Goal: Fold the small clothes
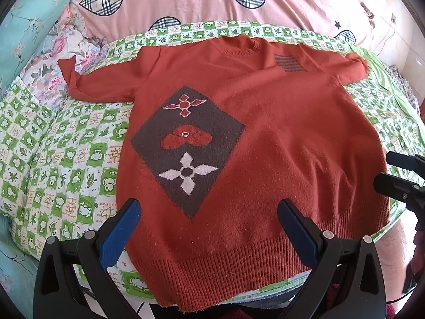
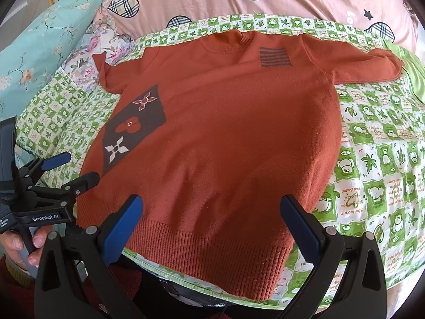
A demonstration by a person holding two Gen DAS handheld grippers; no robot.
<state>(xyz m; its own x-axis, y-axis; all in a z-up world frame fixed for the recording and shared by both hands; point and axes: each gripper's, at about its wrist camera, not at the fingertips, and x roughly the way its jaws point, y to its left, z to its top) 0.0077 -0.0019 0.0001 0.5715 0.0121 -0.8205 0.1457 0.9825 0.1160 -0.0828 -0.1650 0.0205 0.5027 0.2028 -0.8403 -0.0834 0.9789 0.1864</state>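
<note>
Left gripper [image 1: 209, 207] sits nearest, jaws wide apart w/ blue pads, hovering over the ribbed hem of the sweater [image 1: 265, 122]; nothing between the fingers. Right gripper [image 2: 212, 204] same: jaws spread, blue pads, over the hem on the other half, holding nothing. In the right wrist view the left gripper shows at far left, a hand [image 2: 18, 242] wrapped round its handle, fingertips visible. In the left wrist view the right gripper's black fingers poke in at the right edge.

Sweater is rust-orange knit, lying flat & face up on a quilt [image 1: 66, 159] w/ green-and-white checks and frog/leaf prints. Hem hangs a bit over the quilt's near edge. On the chest, a dark diamond patch [image 1: 186, 146] w/ three flower shapes, toward the left side; a small striped patch [image 2: 275, 57] sits near the collar, right of it. Both sleeves stretch out sideways; left sleeve end lies on a floral cloth [image 1: 50, 77].

Farther back: a pink blanket [image 1: 199, 2] w/ plaid hearts & stars, touching the quilt's far edge. A teal flowered pillow [image 2: 45, 40] at far left.
</note>
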